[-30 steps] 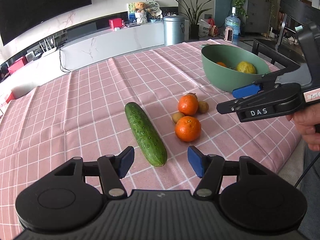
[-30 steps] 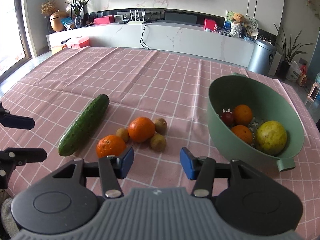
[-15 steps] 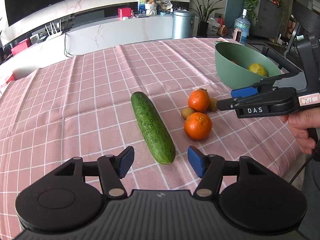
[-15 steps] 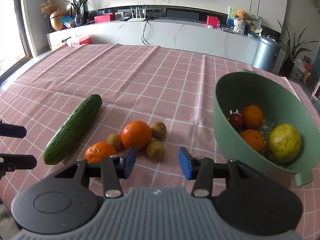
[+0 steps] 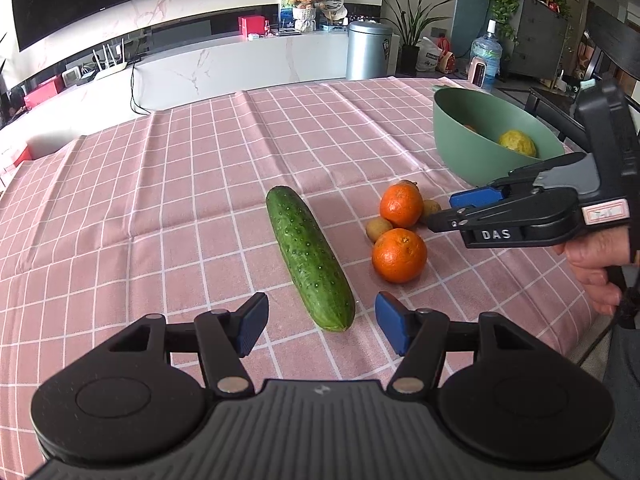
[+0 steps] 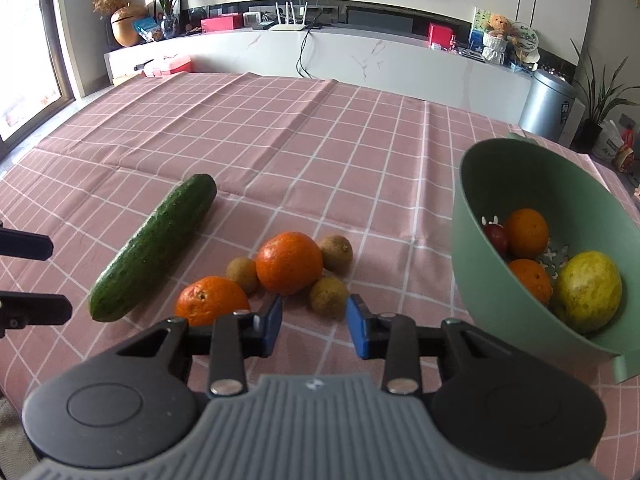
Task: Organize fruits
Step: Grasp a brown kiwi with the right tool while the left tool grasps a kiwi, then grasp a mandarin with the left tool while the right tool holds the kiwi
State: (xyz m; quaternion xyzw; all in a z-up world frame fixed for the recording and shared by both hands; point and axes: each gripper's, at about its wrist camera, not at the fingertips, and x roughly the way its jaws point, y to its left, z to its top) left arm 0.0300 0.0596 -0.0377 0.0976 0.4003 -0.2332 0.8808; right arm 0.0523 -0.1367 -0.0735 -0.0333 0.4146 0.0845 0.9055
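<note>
Bumpy cucumber [image 5: 310, 258] beside round oranges [image 5: 399, 244]

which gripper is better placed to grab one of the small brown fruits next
Right. The right gripper sits just short of the nearest small brown fruit, closing with nothing between its pads yet. The left gripper faces the cucumber.

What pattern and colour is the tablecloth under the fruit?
The tablecloth is pink with a grid of thin white lines; it shows best in the right wrist view.
</note>
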